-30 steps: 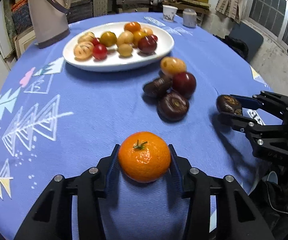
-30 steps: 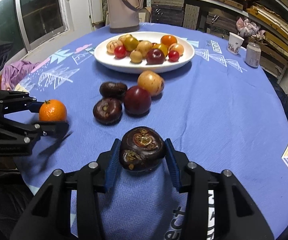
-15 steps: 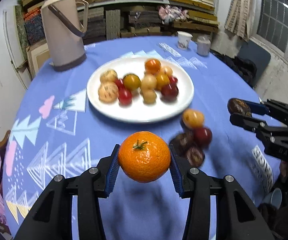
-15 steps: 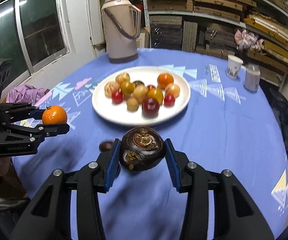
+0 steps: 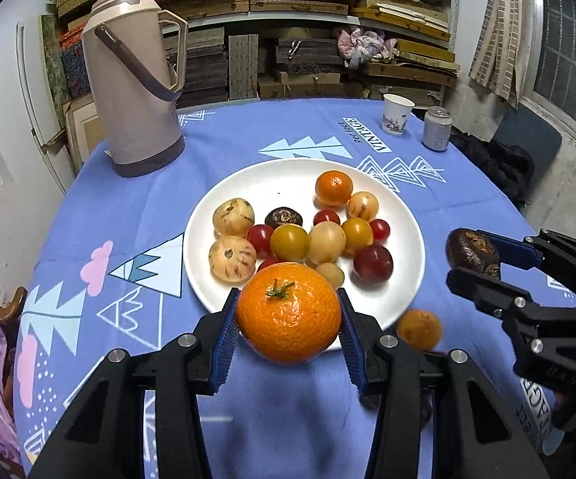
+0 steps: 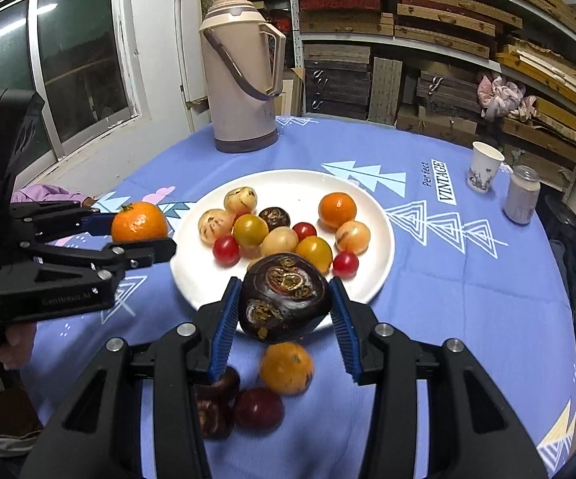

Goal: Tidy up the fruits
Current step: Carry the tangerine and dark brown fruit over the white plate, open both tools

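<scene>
My left gripper (image 5: 288, 327) is shut on an orange mandarin (image 5: 288, 313), held in the air over the near rim of the white plate (image 5: 280, 183). In the right wrist view the same gripper (image 6: 144, 235) and its mandarin (image 6: 139, 221) hang just left of the plate (image 6: 371, 211). My right gripper (image 6: 284, 311) is shut on a dark purple mangosteen (image 6: 284, 297), also raised over the plate's near edge. From the left wrist view that gripper (image 5: 473, 261) grips the mangosteen (image 5: 472, 253) to the right of the plate. Several small fruits fill the plate.
Loose on the blue tablecloth (image 6: 447, 279) in front of the plate lie a yellow-orange fruit (image 6: 286, 367), a red plum (image 6: 258, 407) and a dark fruit (image 6: 216, 399). A beige thermos (image 5: 132, 80) stands at the back left. A paper cup (image 5: 395, 113) and a can (image 5: 436, 127) stand at the back right.
Both grippers have risen and moved forward toward the plate with their fruits held. The loose fruits on the cloth have slid from ahead of the grippers to beneath them.
</scene>
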Action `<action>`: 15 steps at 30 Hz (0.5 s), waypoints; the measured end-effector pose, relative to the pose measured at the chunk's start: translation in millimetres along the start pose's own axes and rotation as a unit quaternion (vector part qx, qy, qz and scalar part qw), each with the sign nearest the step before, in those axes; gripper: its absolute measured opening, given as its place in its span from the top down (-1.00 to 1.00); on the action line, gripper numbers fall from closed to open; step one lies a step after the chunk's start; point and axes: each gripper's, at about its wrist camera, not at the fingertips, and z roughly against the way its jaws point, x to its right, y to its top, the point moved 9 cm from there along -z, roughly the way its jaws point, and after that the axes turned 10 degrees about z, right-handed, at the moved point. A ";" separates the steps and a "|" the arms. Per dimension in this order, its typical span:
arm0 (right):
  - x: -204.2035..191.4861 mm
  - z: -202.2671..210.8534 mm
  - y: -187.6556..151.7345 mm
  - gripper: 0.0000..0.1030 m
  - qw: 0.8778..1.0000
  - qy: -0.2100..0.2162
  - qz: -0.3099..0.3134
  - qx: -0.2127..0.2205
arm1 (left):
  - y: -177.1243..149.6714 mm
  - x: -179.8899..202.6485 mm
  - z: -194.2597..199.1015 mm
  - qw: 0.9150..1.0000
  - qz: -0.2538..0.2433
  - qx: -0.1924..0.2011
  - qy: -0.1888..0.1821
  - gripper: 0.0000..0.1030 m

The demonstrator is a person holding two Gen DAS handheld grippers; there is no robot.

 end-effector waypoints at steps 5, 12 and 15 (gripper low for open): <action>5.8 -23.4 10.7 0.16 1.000 0.001 0.000 -0.005 | 7.6 -1.6 -18.2 1.000 0.009 -0.008 0.002 0.09; 22.8 -59.4 19.4 0.16 1.000 -0.005 -0.015 -0.016 | 22.9 -10.2 -41.6 0.999 0.029 -0.006 0.018 0.09; 28.7 -73.5 21.5 0.16 0.999 -0.004 -0.026 -0.019 | 27.1 -11.6 -53.8 0.999 0.039 -0.015 0.015 0.09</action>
